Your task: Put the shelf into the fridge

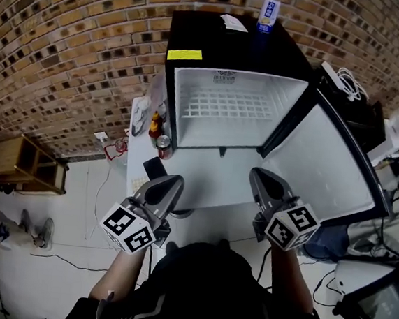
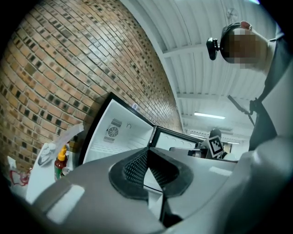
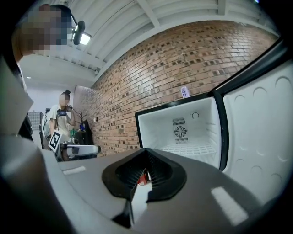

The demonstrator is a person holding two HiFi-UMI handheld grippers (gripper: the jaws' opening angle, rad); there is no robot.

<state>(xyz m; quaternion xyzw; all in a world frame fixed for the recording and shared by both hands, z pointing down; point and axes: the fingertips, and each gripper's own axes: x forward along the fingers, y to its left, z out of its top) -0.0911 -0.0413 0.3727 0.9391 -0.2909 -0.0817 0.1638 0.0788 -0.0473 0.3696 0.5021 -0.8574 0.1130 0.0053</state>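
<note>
Left tongs [image 1: 175,182]: together, empty, held in front of the fridge [image 1: 211,41].
Right tongs [image 1: 257,173]: together, empty.
Shelf [image 1: 229,108]: white wire, inside the fridge — door [image 1: 325,167] open.

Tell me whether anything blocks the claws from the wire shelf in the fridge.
Nothing visible does. The door stands wide open and the shelf lies inside the fridge, unobstructed. The left claw and right claw hang shut and empty before it; the can stands off to the left.
</note>
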